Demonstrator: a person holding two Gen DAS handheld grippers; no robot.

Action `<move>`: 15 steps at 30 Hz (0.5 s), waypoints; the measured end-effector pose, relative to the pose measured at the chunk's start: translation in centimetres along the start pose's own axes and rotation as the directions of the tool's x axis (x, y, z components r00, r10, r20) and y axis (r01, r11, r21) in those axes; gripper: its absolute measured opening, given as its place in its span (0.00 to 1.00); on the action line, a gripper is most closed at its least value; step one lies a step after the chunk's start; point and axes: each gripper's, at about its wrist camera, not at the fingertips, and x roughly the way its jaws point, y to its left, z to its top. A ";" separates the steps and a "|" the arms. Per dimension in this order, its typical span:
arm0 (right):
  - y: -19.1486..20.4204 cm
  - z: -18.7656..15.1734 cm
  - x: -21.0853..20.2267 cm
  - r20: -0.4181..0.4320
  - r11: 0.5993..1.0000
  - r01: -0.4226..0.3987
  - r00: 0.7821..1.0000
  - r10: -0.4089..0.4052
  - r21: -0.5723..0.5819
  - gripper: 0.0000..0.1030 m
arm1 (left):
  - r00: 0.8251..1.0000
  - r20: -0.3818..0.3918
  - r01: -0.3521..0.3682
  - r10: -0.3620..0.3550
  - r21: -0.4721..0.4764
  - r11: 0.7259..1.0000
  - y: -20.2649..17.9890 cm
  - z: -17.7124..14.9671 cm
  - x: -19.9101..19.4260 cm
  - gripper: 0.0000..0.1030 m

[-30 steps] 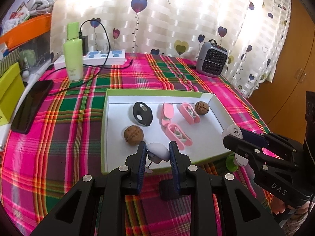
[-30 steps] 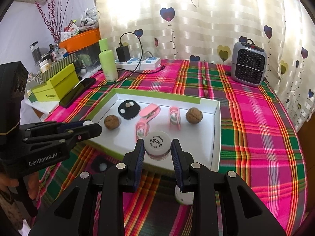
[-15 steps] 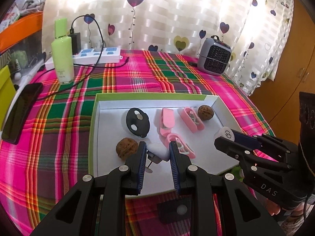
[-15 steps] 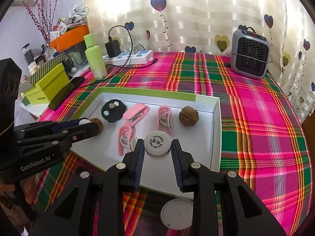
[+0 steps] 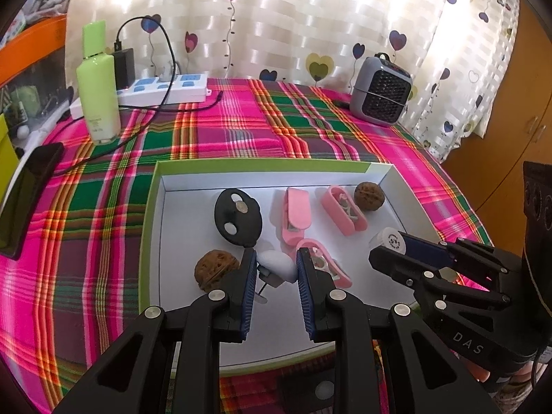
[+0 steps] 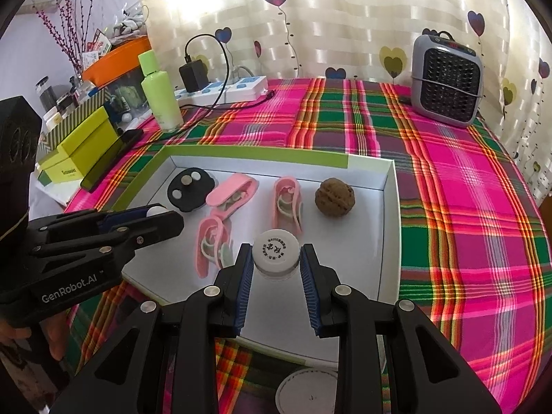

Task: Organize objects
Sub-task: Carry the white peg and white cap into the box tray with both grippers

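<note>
A white tray with a green rim [image 5: 151,207] [image 6: 388,227] lies on the plaid cloth. Inside it are two walnuts [image 5: 214,269] [image 6: 334,199], a black oval pad with coins [image 5: 236,217] [image 6: 189,189] and three pink clips [image 5: 296,214] [image 6: 288,203]. My left gripper [image 5: 276,269] hovers over the tray's front part, shut on a small white clip-like object [image 5: 277,264]. My right gripper [image 6: 276,260] is shut on a small white-capped jar [image 6: 275,252] above the tray floor, and it shows at the right of the left wrist view [image 5: 390,241].
At the back stand a green bottle [image 5: 98,86], a power strip with charger [image 5: 165,88] and a small grey heater [image 5: 381,93]. A black phone [image 5: 27,193] and lime boxes [image 6: 79,148] lie at the left. A round white lid [image 6: 307,390] rests on the cloth in front of the tray.
Both grippers moved forward and slightly down, from the tray's front edge to over its floor, each still holding its object. The tray's contents stayed put.
</note>
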 end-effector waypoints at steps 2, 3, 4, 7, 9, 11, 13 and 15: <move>0.0 0.0 0.1 -0.004 1.000 -0.001 1.000 0.001 0.002 0.28 | 1.000 -0.005 0.000 0.000 0.000 1.000 0.0 0.0 0.2 0.21; -0.1 0.0 0.2 -0.004 1.000 -0.002 1.000 0.002 0.002 0.28 | 1.000 -0.005 0.001 -0.001 0.001 1.000 0.0 0.0 0.3 0.21; -0.1 0.0 0.2 -0.005 1.000 -0.002 1.000 0.002 0.002 0.28 | 1.000 -0.006 0.000 0.000 0.002 1.000 0.0 0.0 0.4 0.21; -0.1 0.0 0.4 -0.009 1.000 0.001 1.000 -0.001 0.003 0.28 | 1.000 -0.014 -0.003 0.004 0.003 1.000 0.0 0.0 0.7 0.21; -0.1 0.0 0.4 -0.007 1.000 0.004 1.000 -0.004 -0.002 0.28 | 1.000 -0.017 -0.005 0.005 0.003 1.000 0.0 -0.1 0.8 0.21; 0.0 0.0 0.5 -0.007 1.000 0.003 1.000 -0.003 -0.004 0.28 | 1.000 -0.018 -0.007 0.007 0.006 1.000 0.0 -0.1 0.9 0.21; 0.1 0.0 0.6 -0.007 1.000 0.003 1.000 -0.003 -0.008 0.28 | 1.000 -0.021 -0.007 0.008 0.008 1.000 -0.1 -0.1 1.0 0.21; 0.1 0.0 0.7 -0.011 1.000 -0.006 1.000 0.006 -0.009 0.28 | 1.000 -0.019 -0.009 0.010 0.007 1.000 -0.1 -0.1 1.1 0.21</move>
